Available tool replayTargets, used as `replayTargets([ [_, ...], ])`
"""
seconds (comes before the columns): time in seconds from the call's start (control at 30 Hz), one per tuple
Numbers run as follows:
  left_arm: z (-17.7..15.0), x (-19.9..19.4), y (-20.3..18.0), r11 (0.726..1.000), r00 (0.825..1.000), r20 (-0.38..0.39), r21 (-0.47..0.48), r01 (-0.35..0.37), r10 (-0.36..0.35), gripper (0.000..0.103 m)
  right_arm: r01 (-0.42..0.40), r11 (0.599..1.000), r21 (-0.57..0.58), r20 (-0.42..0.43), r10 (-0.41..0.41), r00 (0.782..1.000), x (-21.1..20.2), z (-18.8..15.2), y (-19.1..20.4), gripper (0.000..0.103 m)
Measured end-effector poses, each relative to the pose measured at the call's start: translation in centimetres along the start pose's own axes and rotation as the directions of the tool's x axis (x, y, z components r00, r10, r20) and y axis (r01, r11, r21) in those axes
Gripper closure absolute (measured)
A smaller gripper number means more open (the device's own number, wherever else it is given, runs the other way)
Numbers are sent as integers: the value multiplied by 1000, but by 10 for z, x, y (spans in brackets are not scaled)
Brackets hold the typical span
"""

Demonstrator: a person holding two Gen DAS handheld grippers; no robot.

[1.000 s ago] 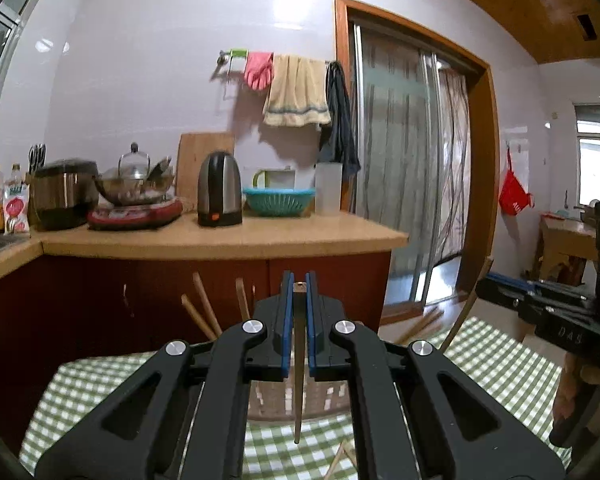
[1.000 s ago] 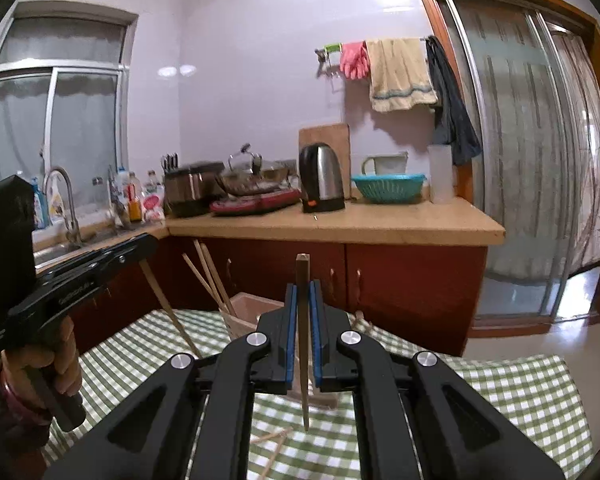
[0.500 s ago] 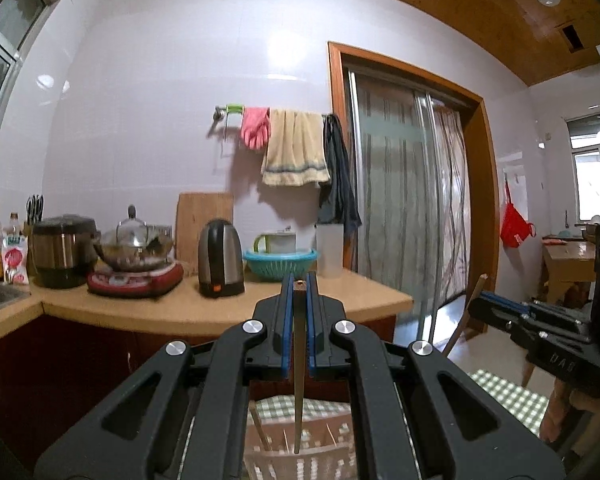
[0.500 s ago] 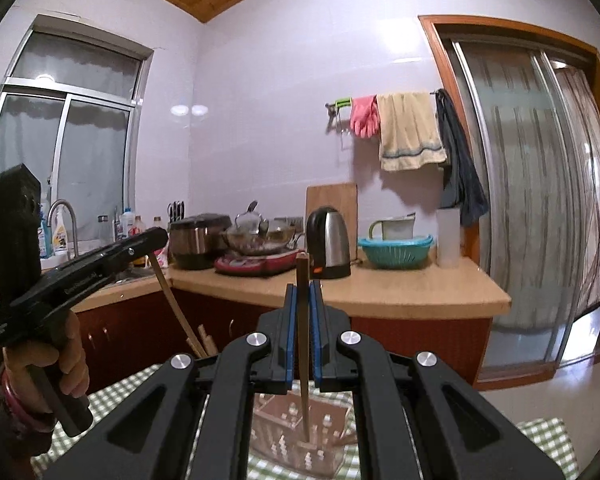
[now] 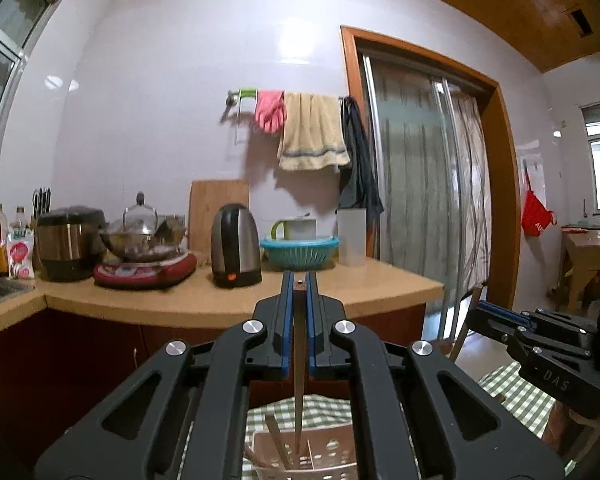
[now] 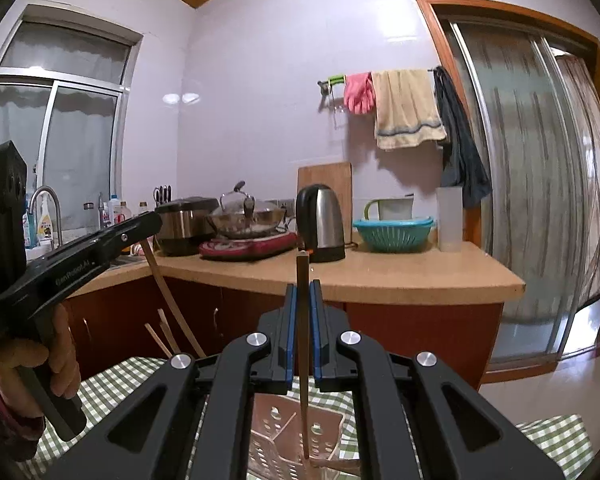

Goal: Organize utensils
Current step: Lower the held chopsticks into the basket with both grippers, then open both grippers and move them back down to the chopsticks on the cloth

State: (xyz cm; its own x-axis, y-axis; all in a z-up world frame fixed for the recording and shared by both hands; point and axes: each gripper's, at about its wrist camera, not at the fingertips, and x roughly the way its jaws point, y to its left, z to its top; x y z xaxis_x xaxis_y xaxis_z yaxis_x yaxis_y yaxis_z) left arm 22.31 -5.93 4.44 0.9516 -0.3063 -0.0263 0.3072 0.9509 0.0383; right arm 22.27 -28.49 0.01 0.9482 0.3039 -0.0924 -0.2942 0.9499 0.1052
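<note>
My left gripper (image 5: 299, 280) is shut on a wooden chopstick (image 5: 299, 364) that hangs upright, tip down inside a pale perforated utensil basket (image 5: 324, 456) on the green checked tablecloth (image 5: 516, 396). My right gripper (image 6: 303, 286) holds a second chopstick (image 6: 302, 340) upright between its blue pads (image 6: 290, 328), with a slight gap at each side; its tip reaches into the same basket (image 6: 284, 436). Other chopsticks (image 6: 162, 332) stand in the basket. The left gripper (image 6: 100, 244) shows in the right wrist view, the right gripper (image 5: 516, 328) in the left wrist view.
A wooden counter (image 5: 204, 300) behind the table holds a kettle (image 5: 236, 256), a pot on a red cooker (image 5: 144, 268), a rice cooker (image 5: 68, 248) and a teal colander (image 5: 300, 252). A sink (image 6: 48, 216) is at left, a glass sliding door (image 6: 540, 200) at right.
Both grippers have risen and then lowered over the basket with their chopsticks. The chopstick tips now sit inside the basket. The right gripper's pads have parted slightly.
</note>
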Motion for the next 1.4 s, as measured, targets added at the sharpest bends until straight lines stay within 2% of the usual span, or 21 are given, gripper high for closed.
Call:
replayTargets([
  [0.23, -26, 18, 1, 1000, 997, -81, -6, 15, -15, 97, 2, 1000, 17, -52, -1, 999, 12, -22, -3, 96],
  [0.43, -50, 33, -2, 1000, 986, -166, 3, 20, -20, 97, 0, 1000, 21, -97, 2, 995, 19, -32, -2, 96],
  [0.53, -55, 36, 0, 1000, 982, -189, -5, 19, -20, 93, 2, 1000, 14, -112, 0, 994, 20, -33, 1, 96],
  [0.6, -56, 36, 0, 1000, 980, -197, -3, 16, -16, 79, 3, 1000, 8, -115, -2, 993, 21, -33, 2, 94],
  [0.73, -54, 31, 1, 1000, 982, -189, -9, 14, -16, 66, 7, 1000, 8, -105, -6, 994, 16, -30, 4, 75],
  [0.8, -51, 27, 0, 1000, 983, -182, -10, 8, -10, 56, 8, 1000, 4, -97, -8, 995, 12, -27, 6, 72],
  [0.97, -46, 15, 0, 1000, 985, -175, -19, 9, -12, 46, 5, 1000, -7, -76, -5, 997, -2, -19, 12, 61],
  [1.2, -40, -15, 0, 999, 987, -159, -41, 2, -8, 34, 1, 1000, -8, -64, -2, 998, -29, -15, 22, 54],
  [1.4, -52, -50, 4, 998, 985, -170, -57, -6, -4, 33, 7, 1000, -3, -110, -8, 994, -56, -37, 31, 53],
])
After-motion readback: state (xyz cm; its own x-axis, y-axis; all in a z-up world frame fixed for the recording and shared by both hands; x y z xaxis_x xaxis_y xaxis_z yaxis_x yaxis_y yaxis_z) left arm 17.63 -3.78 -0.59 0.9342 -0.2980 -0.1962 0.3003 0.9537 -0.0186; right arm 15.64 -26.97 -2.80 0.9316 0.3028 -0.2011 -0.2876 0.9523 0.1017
